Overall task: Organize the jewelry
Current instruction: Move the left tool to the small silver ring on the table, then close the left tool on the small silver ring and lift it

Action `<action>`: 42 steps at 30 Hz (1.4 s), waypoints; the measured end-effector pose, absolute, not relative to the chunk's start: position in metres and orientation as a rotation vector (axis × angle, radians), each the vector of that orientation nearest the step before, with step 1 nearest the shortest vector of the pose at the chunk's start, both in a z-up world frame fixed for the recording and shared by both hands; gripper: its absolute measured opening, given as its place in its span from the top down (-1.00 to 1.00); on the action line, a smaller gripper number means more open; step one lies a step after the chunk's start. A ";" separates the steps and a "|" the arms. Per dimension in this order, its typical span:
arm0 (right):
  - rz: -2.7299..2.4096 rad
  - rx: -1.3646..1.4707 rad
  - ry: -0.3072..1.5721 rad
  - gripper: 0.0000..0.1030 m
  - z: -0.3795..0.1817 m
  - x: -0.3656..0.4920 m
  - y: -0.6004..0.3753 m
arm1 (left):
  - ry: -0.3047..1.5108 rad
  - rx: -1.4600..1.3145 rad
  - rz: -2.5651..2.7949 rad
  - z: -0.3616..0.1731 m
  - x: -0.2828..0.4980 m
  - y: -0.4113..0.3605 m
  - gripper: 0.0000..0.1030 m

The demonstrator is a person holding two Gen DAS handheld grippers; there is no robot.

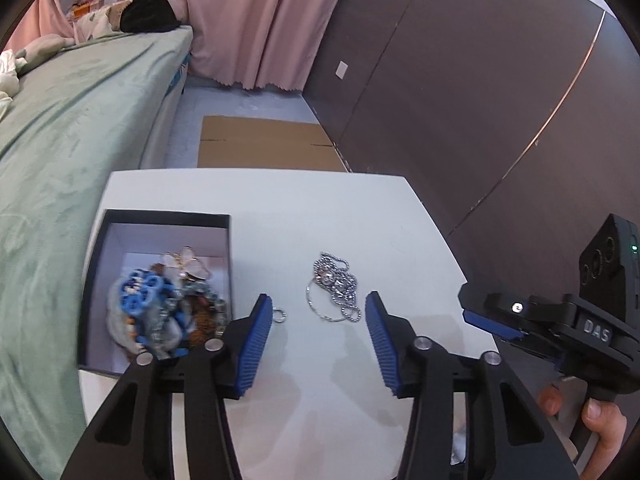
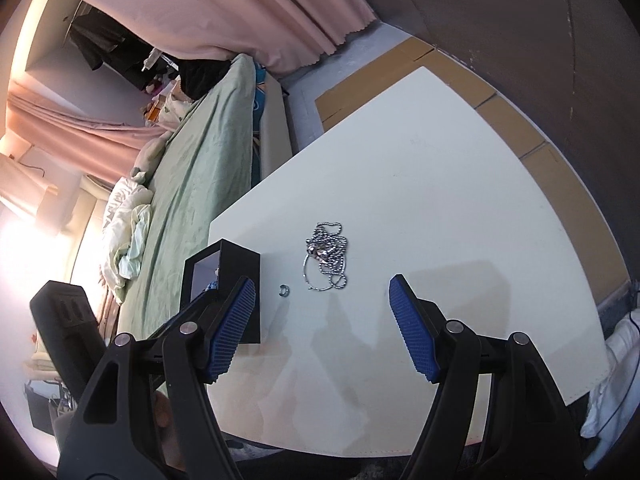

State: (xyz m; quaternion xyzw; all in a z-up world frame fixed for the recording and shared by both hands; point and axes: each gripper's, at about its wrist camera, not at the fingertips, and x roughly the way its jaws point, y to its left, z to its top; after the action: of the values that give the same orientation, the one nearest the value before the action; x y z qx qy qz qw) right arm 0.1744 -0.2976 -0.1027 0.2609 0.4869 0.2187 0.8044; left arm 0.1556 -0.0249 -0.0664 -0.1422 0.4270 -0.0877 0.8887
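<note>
1. Closest in, the left hand-held gripper (image 1: 318,338) hangs over the white desk (image 1: 280,208), blue ribbed pads partly apart with only bare desk between them; nothing is held.
2. The right hand-held gripper (image 2: 322,322) stands wider, its pads spread over bare desk, nothing in its grasp. The left view catches it from the side (image 1: 494,322), with a person's fingers (image 1: 596,416) wrapped on its handle.
3. Just past the left pad lies a small silver ring (image 1: 280,315), flat on the desk, beside the box's wall.
4. A little beyond, between the two pads' lines, sits the silver chain necklace (image 1: 335,286), bunched in a heap of beaded links with a sparkling centre piece. Its long axis runs away from the grippers, a thin loop trailing at the near end.
5. The black box (image 1: 230,248) stands at the desk's left. Only the left view looks down into it: a blue beaded piece (image 1: 140,284) and a pale flower-shaped ornament (image 1: 188,262) among tangled jewelry. The right view (image 2: 240,268) shows mostly its outer wall.
6. Farther off: a green-covered bed (image 1: 60,140), flat cardboard (image 1: 264,142) on the floor, pink curtains (image 1: 256,20).
</note>
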 end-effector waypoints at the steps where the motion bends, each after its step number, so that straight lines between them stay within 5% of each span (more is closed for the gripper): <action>1: 0.466 0.561 1.043 -0.37 -0.102 0.174 -0.299 | 0.889 -0.294 -0.184 -0.068 0.158 -0.027 0.15; 33: 0.399 0.586 1.034 -0.37 -0.099 0.191 -0.329 | 1.010 -0.327 -0.025 -0.124 0.196 -0.034 0.20; 37: 0.400 0.584 1.037 -0.37 -0.101 0.190 -0.327 | 1.033 -0.323 -0.010 -0.129 0.199 -0.027 0.49; 42: 0.409 0.575 1.039 -0.37 -0.099 0.189 -0.322 | 1.045 -0.289 0.012 -0.134 0.203 -0.030 0.54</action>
State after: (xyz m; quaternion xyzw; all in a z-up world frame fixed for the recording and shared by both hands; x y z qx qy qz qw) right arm 0.1894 -0.3223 -0.0987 0.2692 0.4859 0.1913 0.8092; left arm 0.2034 -0.0301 -0.1343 -0.1374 0.4972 0.0057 0.8567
